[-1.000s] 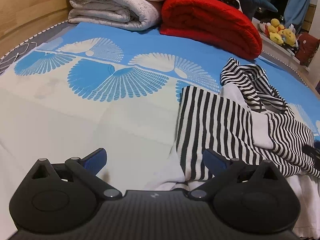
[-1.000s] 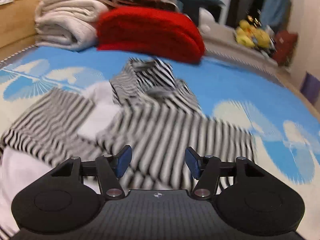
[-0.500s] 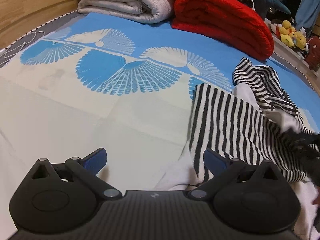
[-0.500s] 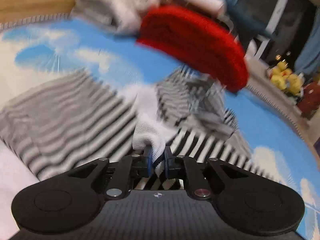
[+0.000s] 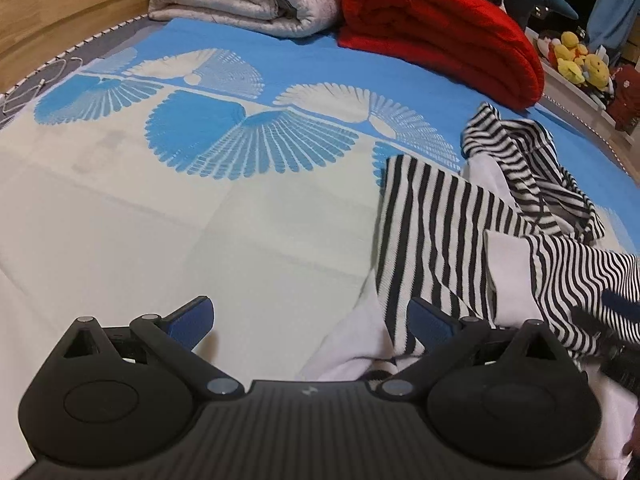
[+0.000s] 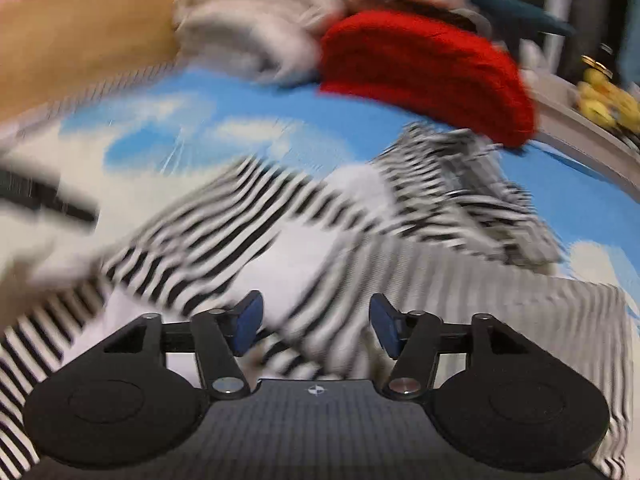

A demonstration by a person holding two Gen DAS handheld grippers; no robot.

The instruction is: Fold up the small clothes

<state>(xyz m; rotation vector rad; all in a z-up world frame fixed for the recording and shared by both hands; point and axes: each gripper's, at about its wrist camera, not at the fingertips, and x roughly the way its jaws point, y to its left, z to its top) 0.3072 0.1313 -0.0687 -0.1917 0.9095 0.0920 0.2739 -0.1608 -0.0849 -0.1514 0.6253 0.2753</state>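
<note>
From your left wrist view, your left gripper [image 5: 310, 320] stands wide with nothing between its 2 blue pads, over the blue-and-cream bedsheet [image 5: 168, 216]; the striped garment [image 5: 452, 236] lies crumpled just right of it.

From your right wrist view, blurred, your right gripper [image 6: 314, 326] has just been opening and gapes over the striped garment [image 6: 400, 264], pads clear of the cloth.
</note>
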